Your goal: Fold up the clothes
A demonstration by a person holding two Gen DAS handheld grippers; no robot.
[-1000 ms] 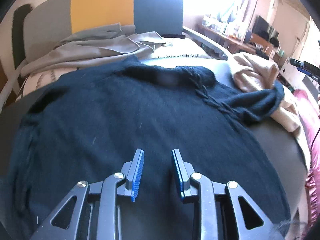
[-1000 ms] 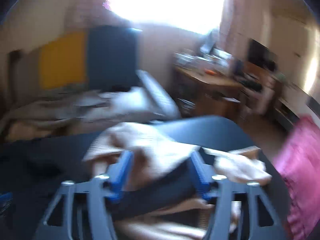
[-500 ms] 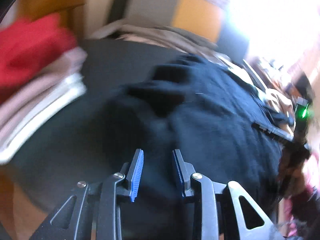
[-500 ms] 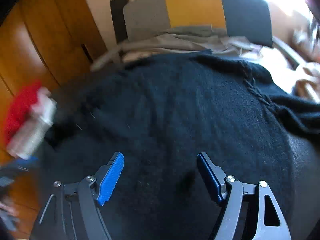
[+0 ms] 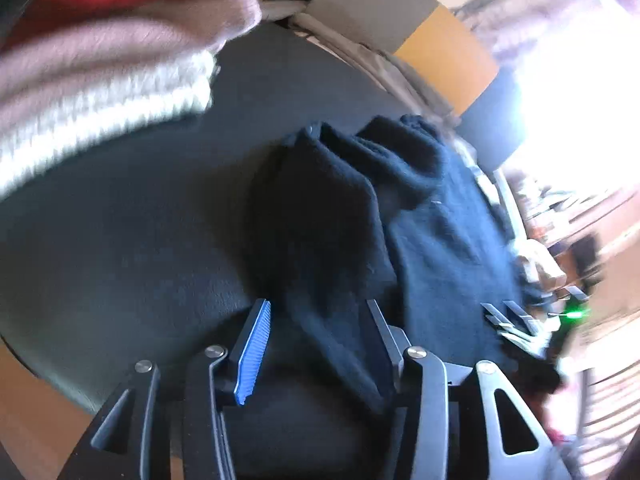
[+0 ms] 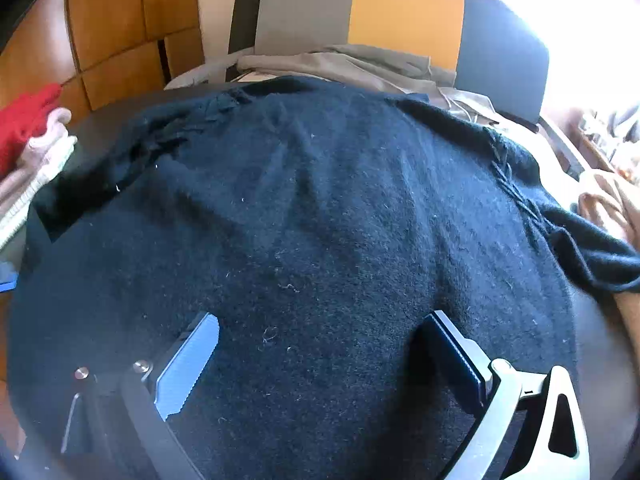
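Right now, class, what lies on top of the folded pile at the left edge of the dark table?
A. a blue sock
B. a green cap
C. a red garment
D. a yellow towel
C: in the right wrist view a red garment tops the pink and white folded pieces of the pile, beside the dark sweater.

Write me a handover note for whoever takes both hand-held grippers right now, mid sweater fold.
Left hand-held gripper: jaws opening, a rumpled fold of the dark navy sweater lies between them; pads not pressing.
Right hand-held gripper: jaws opening wide over the sweater's near part, gripping nothing.
Sweater: spread across the dark round table, one side bunched up, the other sleeve trailing toward a beige garment.
Done: a folded stack of red, pink and white knits sits at the table's edge.
Left: nothing on this sweater is folded yet; probably flatten the bunched side first.
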